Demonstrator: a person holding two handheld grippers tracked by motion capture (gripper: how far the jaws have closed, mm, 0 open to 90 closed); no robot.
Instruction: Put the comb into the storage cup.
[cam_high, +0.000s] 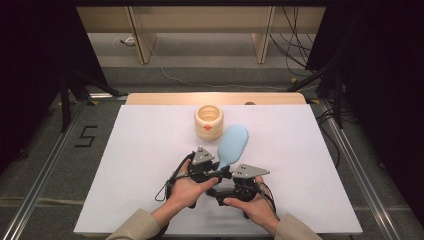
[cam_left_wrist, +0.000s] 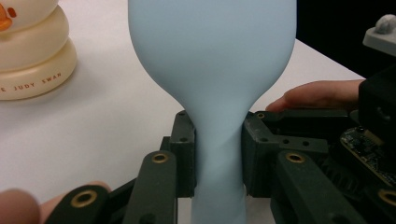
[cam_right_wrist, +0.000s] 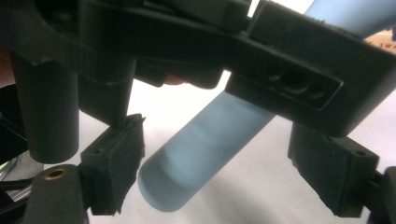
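White foam-board worktop under both hands, cream ringed ceramic pot near the far edge. Pale blue silicone brush with bulbous head and round handle held off the surface just in front of the pot, neck clamped firmly by the left hand-held gripper. Right hand-held gripper wide around the handle end, pads not touching. Best to centre that handle between the pads, close squarely, and keep the left clamp until the grip is firm.

One brush, one cup
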